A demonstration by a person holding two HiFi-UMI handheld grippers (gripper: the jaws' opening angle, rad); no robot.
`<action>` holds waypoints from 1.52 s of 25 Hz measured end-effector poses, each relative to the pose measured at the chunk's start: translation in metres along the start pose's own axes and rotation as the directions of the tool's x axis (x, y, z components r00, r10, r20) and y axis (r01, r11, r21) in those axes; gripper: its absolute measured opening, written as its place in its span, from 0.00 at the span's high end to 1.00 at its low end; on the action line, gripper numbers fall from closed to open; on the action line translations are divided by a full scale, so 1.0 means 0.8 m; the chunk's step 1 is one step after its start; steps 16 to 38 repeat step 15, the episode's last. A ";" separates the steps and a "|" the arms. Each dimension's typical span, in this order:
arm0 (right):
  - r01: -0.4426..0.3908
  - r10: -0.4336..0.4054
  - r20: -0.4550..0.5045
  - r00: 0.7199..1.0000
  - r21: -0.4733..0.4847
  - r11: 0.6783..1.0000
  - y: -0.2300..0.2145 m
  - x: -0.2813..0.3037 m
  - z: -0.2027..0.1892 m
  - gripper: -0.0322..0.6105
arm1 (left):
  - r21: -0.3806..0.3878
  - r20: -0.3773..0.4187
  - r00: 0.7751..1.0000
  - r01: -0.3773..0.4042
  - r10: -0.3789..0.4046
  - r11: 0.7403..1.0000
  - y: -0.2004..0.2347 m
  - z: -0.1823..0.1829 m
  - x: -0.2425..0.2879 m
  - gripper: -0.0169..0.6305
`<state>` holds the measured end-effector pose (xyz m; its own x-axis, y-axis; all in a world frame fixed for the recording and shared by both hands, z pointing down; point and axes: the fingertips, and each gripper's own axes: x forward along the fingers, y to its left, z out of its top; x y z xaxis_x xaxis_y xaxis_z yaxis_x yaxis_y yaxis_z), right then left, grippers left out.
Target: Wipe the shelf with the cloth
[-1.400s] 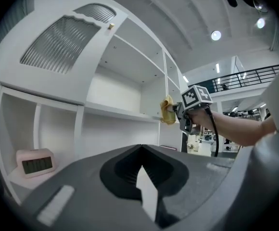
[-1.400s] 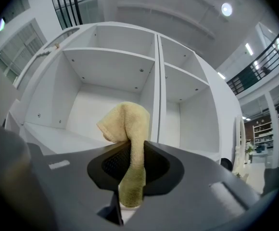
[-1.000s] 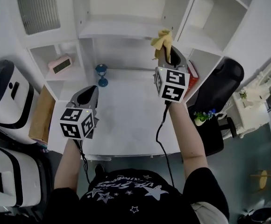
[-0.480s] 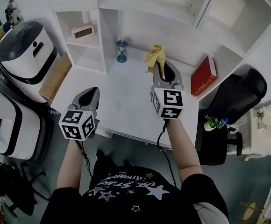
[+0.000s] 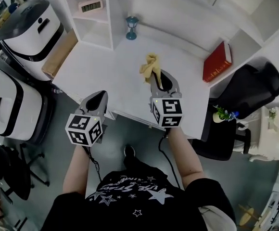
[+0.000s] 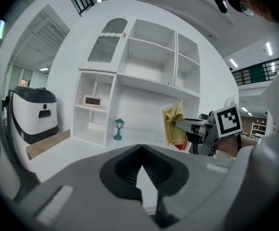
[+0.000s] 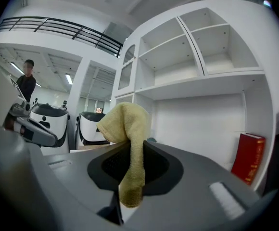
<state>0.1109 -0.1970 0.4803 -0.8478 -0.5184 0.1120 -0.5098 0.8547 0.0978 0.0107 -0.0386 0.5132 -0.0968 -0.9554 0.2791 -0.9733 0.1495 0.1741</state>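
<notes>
A yellow cloth [image 5: 149,67] [image 7: 129,143] sticks up from my right gripper [image 5: 157,78], whose jaws are shut on it above the white desk [image 5: 115,81]. The left gripper view shows that cloth [image 6: 173,125] hanging beside the white shelf unit [image 6: 144,76]. My left gripper [image 5: 97,98] hangs near the desk's front edge, its jaws shut with nothing between them [image 6: 140,153]. The shelf unit [image 5: 178,4] stands along the desk's far side, well beyond both grippers.
A red book [image 5: 217,61] leans in a right compartment. A small blue lantern [image 5: 131,26] stands at the desk's back, a pink clock [image 5: 91,5] in a left cubby. White machines [image 5: 29,25] sit at left, a black chair [image 5: 245,88] at right, with a small plant [image 5: 223,113].
Both grippers have drawn back from the shelf toward the desk's front edge. The cloth has come down from the upper shelf level, still held in the right gripper.
</notes>
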 end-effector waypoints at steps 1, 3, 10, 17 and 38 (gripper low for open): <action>-0.014 0.014 -0.011 1.000 0.001 1.000 0.010 -0.008 -0.010 0.83 | -0.009 -0.005 1.000 -0.008 0.008 1.000 -0.002 -0.010 -0.011 0.97; -0.042 0.042 -0.029 0.999 0.001 0.999 0.031 -0.027 -0.027 0.83 | -0.026 -0.017 0.999 -0.028 0.028 0.999 -0.006 -0.032 -0.038 0.97; -0.090 0.091 -0.050 0.995 0.021 0.996 0.092 -0.111 -0.051 0.83 | -0.049 -0.050 0.996 -0.082 0.080 0.995 -0.037 -0.089 -0.136 0.97; -0.119 0.120 -0.029 0.992 0.031 0.992 0.130 -0.179 -0.047 0.83 | -0.038 -0.042 0.994 -0.100 0.098 0.994 -0.072 -0.110 -0.203 0.97; -0.119 0.120 -0.029 0.992 0.031 0.992 0.130 -0.179 -0.047 0.83 | -0.038 -0.042 0.994 -0.100 0.098 0.994 -0.072 -0.110 -0.203 0.97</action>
